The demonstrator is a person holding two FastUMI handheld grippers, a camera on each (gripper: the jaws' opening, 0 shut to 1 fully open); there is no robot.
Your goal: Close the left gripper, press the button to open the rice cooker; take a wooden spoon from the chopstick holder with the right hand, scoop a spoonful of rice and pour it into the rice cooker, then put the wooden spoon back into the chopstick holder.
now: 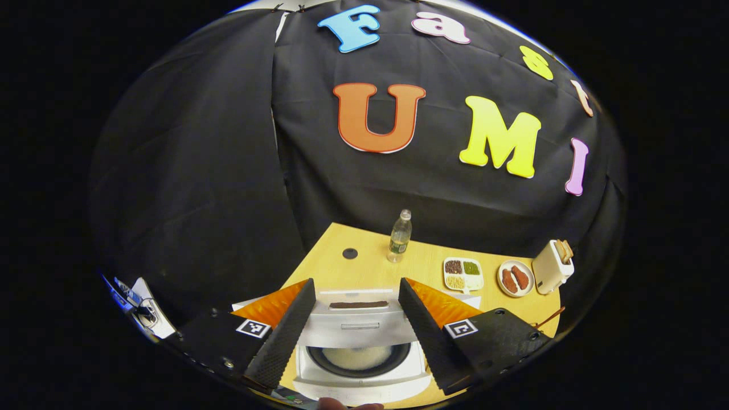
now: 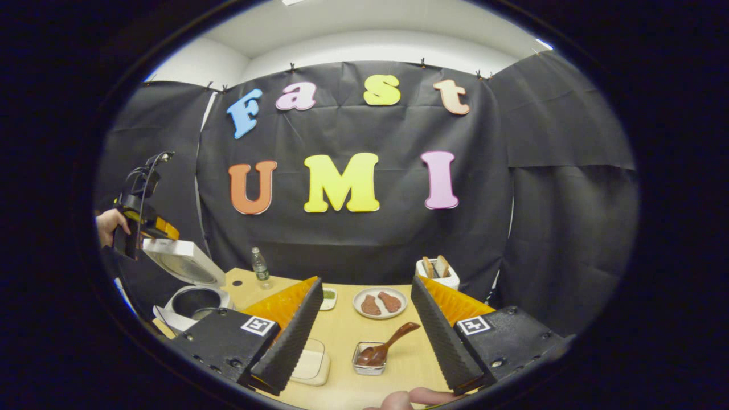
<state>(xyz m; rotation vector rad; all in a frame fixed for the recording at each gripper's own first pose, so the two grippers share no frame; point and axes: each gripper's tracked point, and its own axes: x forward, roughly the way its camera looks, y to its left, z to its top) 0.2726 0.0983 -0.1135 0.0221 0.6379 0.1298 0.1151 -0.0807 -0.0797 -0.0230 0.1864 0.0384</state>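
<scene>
Rice cooker (image 1: 360,359) lid-up between left gripper (image 1: 356,319) fingers, both grippers' fingers wide apart, empty.

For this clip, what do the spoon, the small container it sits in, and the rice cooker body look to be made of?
Spoon: wood, by its even brown matte surface.
Small container: likely clear glass or plastic, since its walls are see-through with bright edges; which one is unclear.
Rice cooker: white, smooth, slightly glossy shell, probably plastic; the inner pot looks dark.
</scene>
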